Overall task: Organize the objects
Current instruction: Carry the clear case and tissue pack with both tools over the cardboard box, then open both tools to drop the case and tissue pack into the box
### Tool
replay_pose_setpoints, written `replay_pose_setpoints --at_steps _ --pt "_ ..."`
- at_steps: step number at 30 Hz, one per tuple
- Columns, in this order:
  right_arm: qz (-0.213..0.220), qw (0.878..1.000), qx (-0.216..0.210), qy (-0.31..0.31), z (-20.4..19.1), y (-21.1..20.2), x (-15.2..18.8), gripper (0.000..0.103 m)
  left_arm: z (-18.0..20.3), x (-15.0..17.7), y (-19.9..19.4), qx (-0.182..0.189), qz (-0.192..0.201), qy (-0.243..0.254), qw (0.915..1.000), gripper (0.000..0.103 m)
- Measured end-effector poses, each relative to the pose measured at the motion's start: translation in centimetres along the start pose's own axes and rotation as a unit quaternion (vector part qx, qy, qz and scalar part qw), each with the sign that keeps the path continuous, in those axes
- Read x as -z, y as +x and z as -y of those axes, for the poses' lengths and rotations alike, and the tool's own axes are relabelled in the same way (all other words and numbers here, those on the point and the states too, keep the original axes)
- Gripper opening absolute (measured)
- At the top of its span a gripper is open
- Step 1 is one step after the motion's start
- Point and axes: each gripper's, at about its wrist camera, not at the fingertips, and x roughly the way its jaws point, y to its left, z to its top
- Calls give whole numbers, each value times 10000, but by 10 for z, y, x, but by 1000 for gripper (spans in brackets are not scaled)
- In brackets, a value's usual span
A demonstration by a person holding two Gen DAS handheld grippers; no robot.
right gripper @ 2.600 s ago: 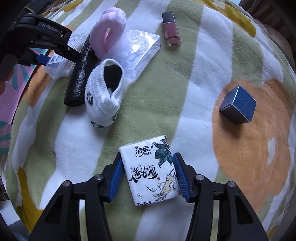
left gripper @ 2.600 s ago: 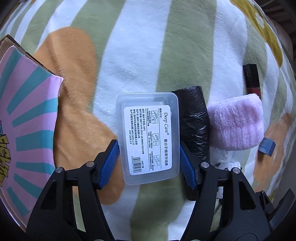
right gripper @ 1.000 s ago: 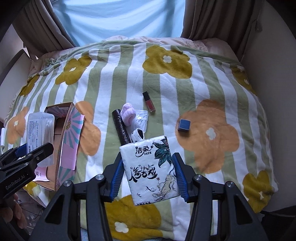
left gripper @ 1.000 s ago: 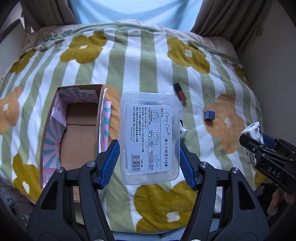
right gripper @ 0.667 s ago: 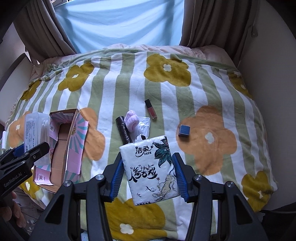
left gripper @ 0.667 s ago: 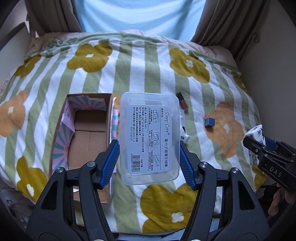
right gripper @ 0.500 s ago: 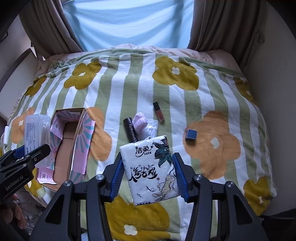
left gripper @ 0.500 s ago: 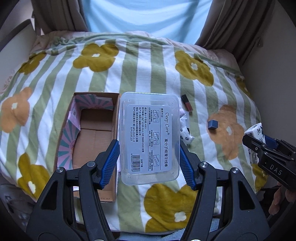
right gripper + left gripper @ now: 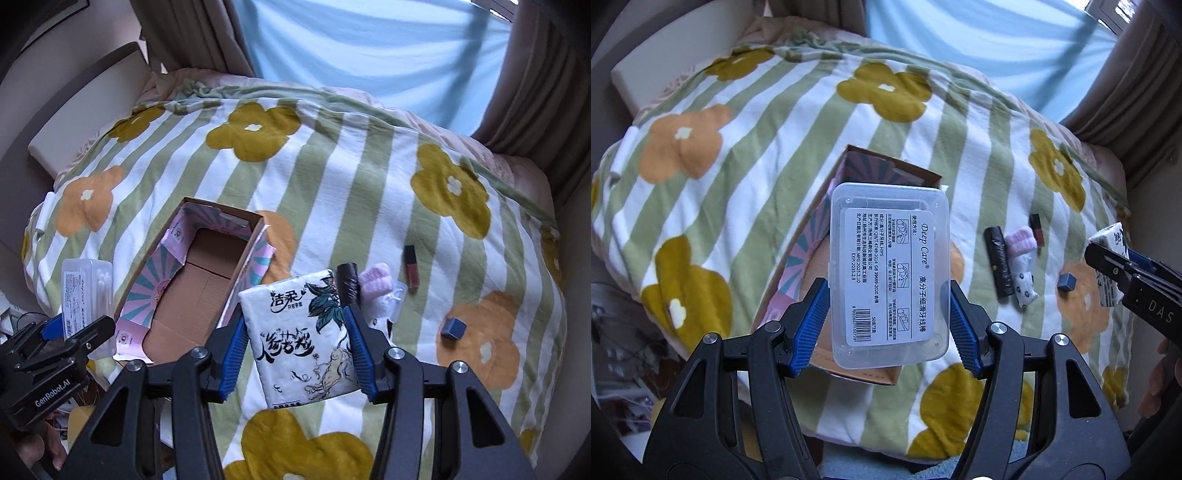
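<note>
My left gripper (image 9: 888,325) is shut on a clear plastic floss-pick box (image 9: 889,273) and holds it high above the open cardboard box (image 9: 812,258), which it mostly hides. My right gripper (image 9: 295,350) is shut on a white tissue pack (image 9: 301,332), held above the bed right of the cardboard box (image 9: 207,280). The left gripper with the floss box (image 9: 85,291) shows at the lower left of the right wrist view. The right gripper with the tissue pack (image 9: 1110,240) shows at the right edge of the left wrist view.
On the flowered blanket (image 9: 369,177) right of the cardboard box lie a black roll (image 9: 999,266), a pink fluffy item (image 9: 1019,242), a white sock (image 9: 1025,288), a lip gloss (image 9: 410,265) and a small blue cube (image 9: 453,328). A bench edge (image 9: 85,103) is far left.
Both grippers have swung left with their loads. The cardboard box now lies under the floss box in the left view, and sits more central in the right view.
</note>
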Motion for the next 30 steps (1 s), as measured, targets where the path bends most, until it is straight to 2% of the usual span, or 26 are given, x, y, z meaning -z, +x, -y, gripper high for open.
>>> replay_pose_setpoints --at_steps 6,13,20,30 --pt "-166 9982 -233 -535 -36 35 -30 47 -35 6 19 -249 -193 -517 9982 59" --pt "-378 9935 -420 -988 -67 82 -59 47 -54 12 53 -413 -492 -882 9940 59" --pt "-703 9854 -584 -1433 -97 143 -78 47 -61 9 101 -474 -803 -1064 9899 59" --pt "-1253 9664 -938 -2039 -136 232 -79 47 -59 9 176 -548 -1203 -938 9868 59"
